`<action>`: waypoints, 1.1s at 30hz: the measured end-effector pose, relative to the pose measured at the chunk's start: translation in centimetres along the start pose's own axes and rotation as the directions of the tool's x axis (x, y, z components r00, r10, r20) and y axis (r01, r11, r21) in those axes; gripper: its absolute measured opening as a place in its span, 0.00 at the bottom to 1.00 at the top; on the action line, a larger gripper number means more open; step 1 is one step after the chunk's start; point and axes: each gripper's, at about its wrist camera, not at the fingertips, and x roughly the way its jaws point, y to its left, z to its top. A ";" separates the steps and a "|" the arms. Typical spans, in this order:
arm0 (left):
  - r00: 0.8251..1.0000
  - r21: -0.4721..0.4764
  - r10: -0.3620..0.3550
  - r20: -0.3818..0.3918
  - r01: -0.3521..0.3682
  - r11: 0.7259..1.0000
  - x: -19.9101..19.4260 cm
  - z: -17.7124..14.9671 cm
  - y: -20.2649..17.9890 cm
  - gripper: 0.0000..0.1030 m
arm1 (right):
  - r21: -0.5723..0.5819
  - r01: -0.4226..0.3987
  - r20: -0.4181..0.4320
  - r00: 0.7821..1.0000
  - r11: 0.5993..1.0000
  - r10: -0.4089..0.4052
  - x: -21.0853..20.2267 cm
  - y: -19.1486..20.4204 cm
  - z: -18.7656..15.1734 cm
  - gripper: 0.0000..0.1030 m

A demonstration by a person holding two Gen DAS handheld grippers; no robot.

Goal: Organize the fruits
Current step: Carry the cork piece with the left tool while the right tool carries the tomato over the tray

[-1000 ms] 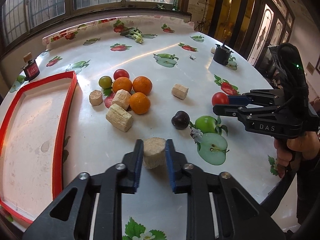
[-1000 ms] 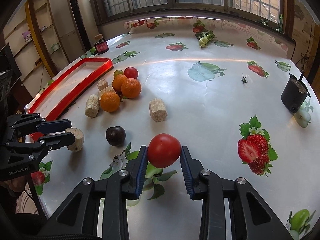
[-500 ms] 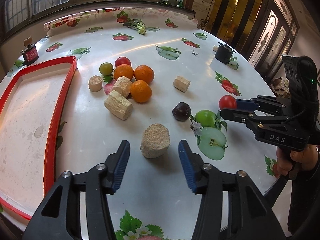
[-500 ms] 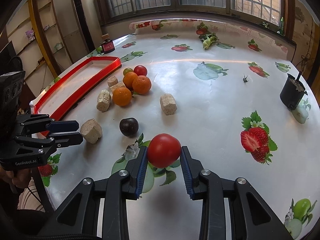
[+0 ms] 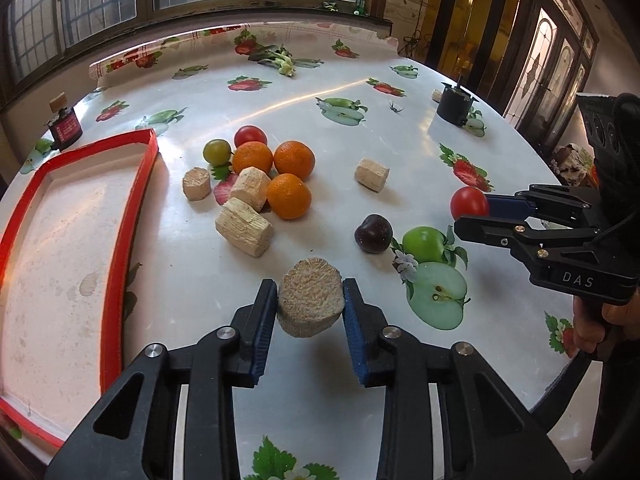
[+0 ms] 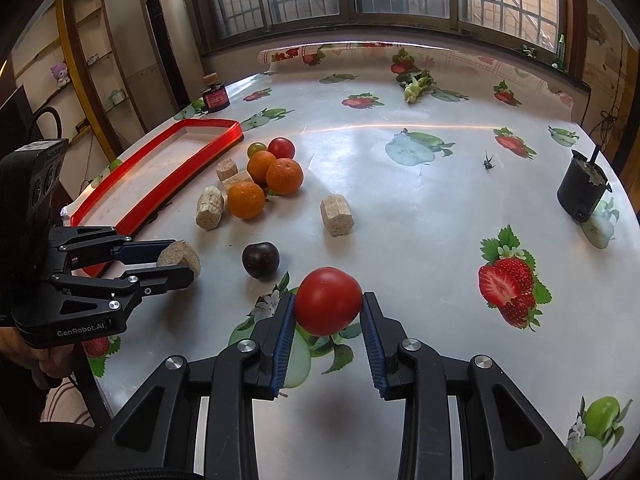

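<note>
Fruit-print desk (image 5: 400, 152) by windows. We hold beige chunk (image 5: 311, 303) clamped in left gripper (image 5: 310, 306) jaws, lifted off desk. Right gripper (image 6: 328, 312) jaws clamped on red tomato (image 6: 328, 300). Red tray (image 5: 116, 240) lies left of chunk; our left hand is nearer.

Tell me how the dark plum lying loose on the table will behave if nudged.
The dark plum looks round and smooth, so it will probably roll. Its glossy skin may slip between tool pads. It lies free of the oranges, so it likely moves alone.
</note>
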 end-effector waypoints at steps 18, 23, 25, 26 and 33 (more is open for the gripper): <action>0.989 -0.103 0.126 0.080 -0.118 0.988 -5.1 -1.3 5.7 0.29 | -0.100 -0.087 0.026 0.996 0.991 0.090 0.7 6.7 3.2 0.32; 0.982 -0.140 0.165 0.088 -0.152 0.978 -6.0 -2.0 7.7 0.29 | -0.138 -0.122 0.017 0.992 0.983 0.125 1.6 9.2 4.1 0.32; 0.980 -0.156 0.177 0.087 -0.162 0.974 -6.3 -2.2 8.5 0.29 | -0.153 -0.135 0.014 0.990 0.979 0.139 2.0 10.3 4.4 0.32; 0.979 -0.163 0.184 0.086 -0.168 0.972 -6.4 -2.4 8.9 0.29 | -0.161 -0.142 0.012 0.989 0.977 0.146 2.2 10.8 4.6 0.32; 0.972 -0.208 0.220 0.083 -0.199 0.958 -7.2 -3.0 11.3 0.29 | -0.201 -0.182 0.001 0.982 0.962 0.186 3.3 13.7 5.8 0.32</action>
